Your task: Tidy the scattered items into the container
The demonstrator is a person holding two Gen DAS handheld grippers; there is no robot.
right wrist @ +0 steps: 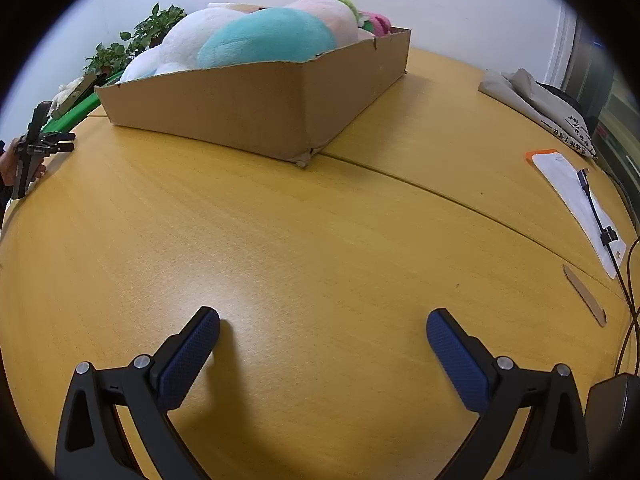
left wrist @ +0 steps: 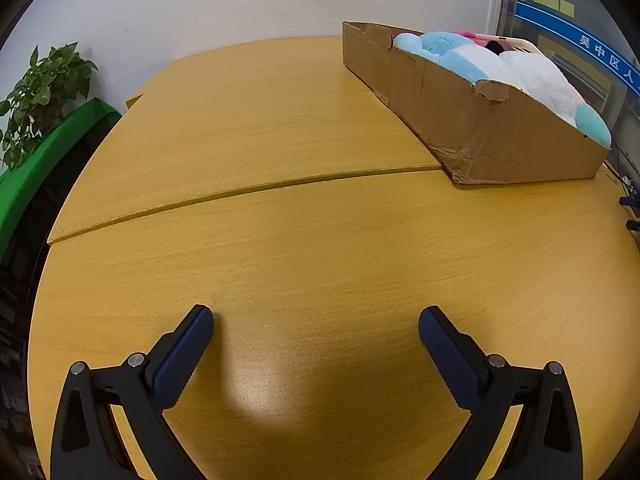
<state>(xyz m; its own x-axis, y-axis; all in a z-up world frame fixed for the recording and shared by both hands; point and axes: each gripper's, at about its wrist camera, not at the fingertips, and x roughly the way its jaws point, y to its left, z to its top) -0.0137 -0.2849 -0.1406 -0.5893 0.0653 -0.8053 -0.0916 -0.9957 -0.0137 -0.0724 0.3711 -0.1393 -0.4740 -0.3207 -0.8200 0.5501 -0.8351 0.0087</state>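
A shallow cardboard box [left wrist: 472,120] stands on the yellow wooden table [left wrist: 280,248], far right in the left wrist view and far centre [right wrist: 256,100] in the right wrist view. Plush toys fill it: a blue and white one [left wrist: 460,56], a teal and white one [right wrist: 264,38], pink and green ones behind. My left gripper [left wrist: 316,320] hangs open over bare table, nothing between its blue pads. My right gripper [right wrist: 323,322] is open too, over bare table in front of the box. The left gripper [right wrist: 56,142], held by a hand, shows at the far left of the right wrist view.
A potted plant [left wrist: 44,92] and a green panel [left wrist: 36,168] stand past the table's left edge. On the right lie a white packet with an orange edge [right wrist: 576,204], a black cable [right wrist: 600,220], a cardboard strip [right wrist: 584,296], a grey folded bag [right wrist: 536,104] and a black object [right wrist: 616,412].
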